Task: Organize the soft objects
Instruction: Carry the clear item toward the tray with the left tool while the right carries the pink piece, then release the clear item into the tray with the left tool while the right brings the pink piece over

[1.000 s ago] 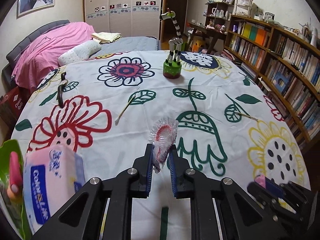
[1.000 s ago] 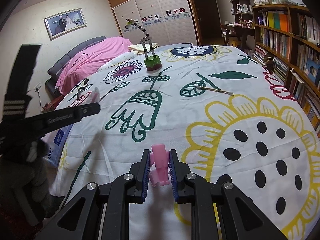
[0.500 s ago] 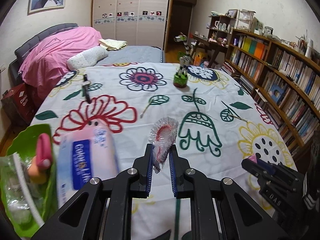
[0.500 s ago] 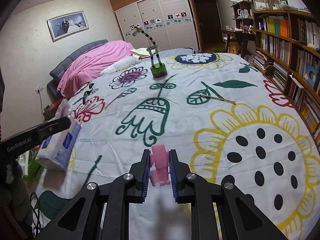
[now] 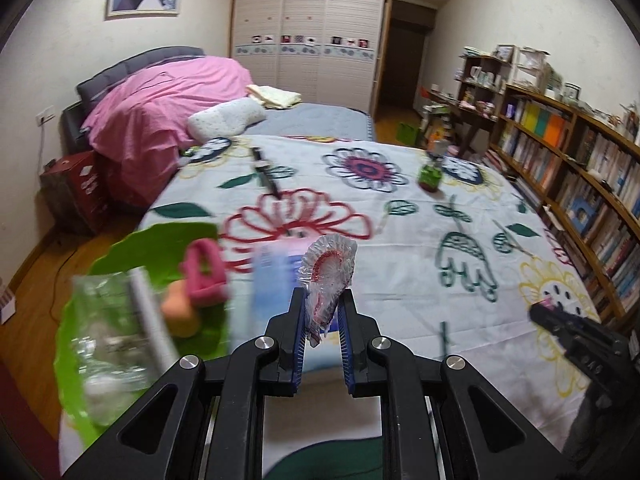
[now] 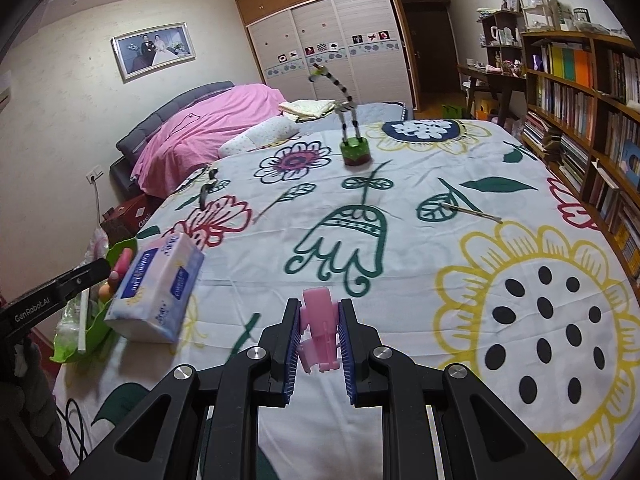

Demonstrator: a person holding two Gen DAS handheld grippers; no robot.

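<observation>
Swung left since the earlier frame toward green basket, left gripper pinching light, crinkly cellophane-wrapped puff at its lower edge, right gripper clamped on small pink toy near the tissue pack.

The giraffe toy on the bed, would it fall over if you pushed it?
Probably yes. The giraffe is tall and thin on a small round base, so a push near the head would likely tip it. It also stands on a soft sheet, which gives little support. It looks light, so a low push might just slide it.
</observation>
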